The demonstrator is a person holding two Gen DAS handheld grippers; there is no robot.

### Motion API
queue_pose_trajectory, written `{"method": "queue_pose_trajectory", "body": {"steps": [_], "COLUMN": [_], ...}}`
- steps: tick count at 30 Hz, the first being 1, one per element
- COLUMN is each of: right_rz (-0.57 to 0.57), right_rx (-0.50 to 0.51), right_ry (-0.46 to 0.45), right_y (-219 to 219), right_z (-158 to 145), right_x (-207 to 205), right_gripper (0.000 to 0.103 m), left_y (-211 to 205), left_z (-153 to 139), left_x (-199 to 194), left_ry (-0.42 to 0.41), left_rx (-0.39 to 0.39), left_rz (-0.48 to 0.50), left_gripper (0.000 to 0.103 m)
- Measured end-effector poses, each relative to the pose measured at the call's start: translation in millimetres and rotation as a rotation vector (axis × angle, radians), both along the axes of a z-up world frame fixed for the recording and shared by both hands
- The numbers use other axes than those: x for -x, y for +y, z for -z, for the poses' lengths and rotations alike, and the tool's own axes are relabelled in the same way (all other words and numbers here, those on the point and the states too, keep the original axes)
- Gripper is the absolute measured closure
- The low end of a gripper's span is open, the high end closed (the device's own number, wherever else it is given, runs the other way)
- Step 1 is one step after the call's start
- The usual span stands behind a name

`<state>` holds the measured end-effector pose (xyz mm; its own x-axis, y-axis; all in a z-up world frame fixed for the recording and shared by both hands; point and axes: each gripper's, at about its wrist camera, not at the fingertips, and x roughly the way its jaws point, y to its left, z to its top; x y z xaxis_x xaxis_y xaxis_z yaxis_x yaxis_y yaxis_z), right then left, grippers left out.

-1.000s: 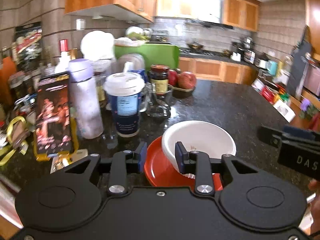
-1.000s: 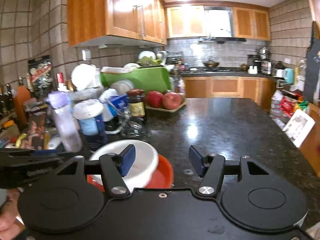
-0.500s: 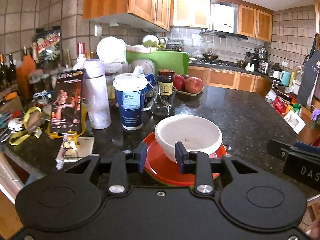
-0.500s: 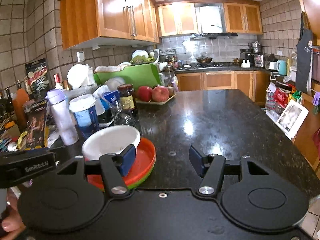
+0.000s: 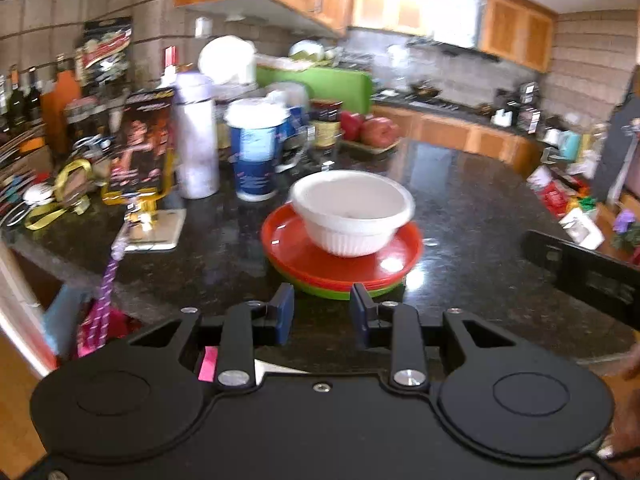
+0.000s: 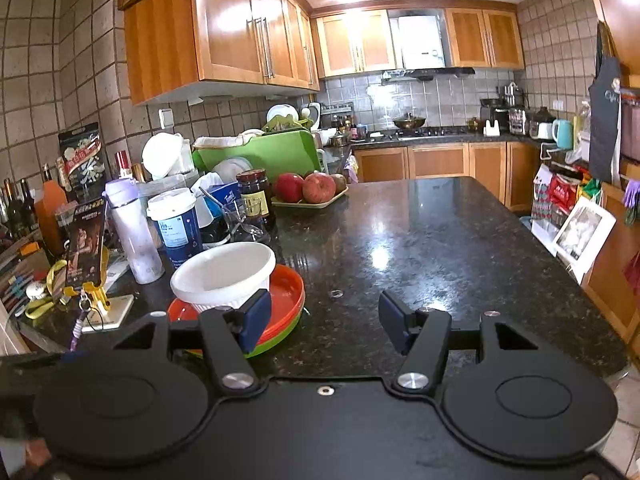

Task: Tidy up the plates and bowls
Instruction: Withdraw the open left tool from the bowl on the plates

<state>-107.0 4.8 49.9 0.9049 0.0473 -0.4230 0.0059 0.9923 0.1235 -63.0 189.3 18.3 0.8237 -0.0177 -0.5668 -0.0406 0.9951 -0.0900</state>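
One white bowl [image 5: 352, 212] atop stacked plates [image 5: 344, 264], orange over green.

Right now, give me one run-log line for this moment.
left gripper: open, empty | right gripper: open, empty | white bowl: on orange plate | green plate: bottom of stack

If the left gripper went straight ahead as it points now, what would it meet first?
Probably the near rim of the stacked plates, green under red, just beyond the left gripper; the white bowl sits behind and above. Depth and height are uncertain in this blurred view.
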Motion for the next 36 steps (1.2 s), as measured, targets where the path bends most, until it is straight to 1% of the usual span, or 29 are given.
{"method": "queue_pose_trajectory", "body": {"steps": [3,6,9,12,20,28,36], "right_rz": [-0.002,-0.006,-0.015,-0.024,-0.025,-0.012,-0.016], "right_rx": [0.005,0.018,0.056,0.079,0.068,0.070,0.075], "right_ry": [0.005,0.004,-0.008,-0.011,0.017,0.033,0.060], "right_y": [1.1,5.9,12.6,18.2,21.1,20.8,22.1], "right_z": [0.4,1.2,2.3,2.9,7.9,11.2,13.6], "right_x": [-1.0,-5.2,-6.2,-8.9,-15.8,-19.2,-28.1], "right_gripper": [0.041,0.041,0.041,0.041,0.041,0.041,0.041], "left_y": [0.8,-1.6,-3.4,-1.6,5.1,6.9,0.4], "left_z": [2.1,2.0,0.7,0.4,1.8,2.8,4.3], "left_x": [-8.1,-14.0,-19.0,-25.0,-38.4,-46.6,-49.5], "left_ry": [0.028,0.039,0.040,0.040,0.050,0.075,0.071], "left_rx": [-0.003,-0.034,-0.054,-0.056,-0.050,-0.043,-0.077], "left_rz": [0.000,0.009,0.034,0.028,-0.001,0.012,0.016], "left_gripper": [0.062,0.062,0.062,0.062,0.062,0.062,0.062]}}
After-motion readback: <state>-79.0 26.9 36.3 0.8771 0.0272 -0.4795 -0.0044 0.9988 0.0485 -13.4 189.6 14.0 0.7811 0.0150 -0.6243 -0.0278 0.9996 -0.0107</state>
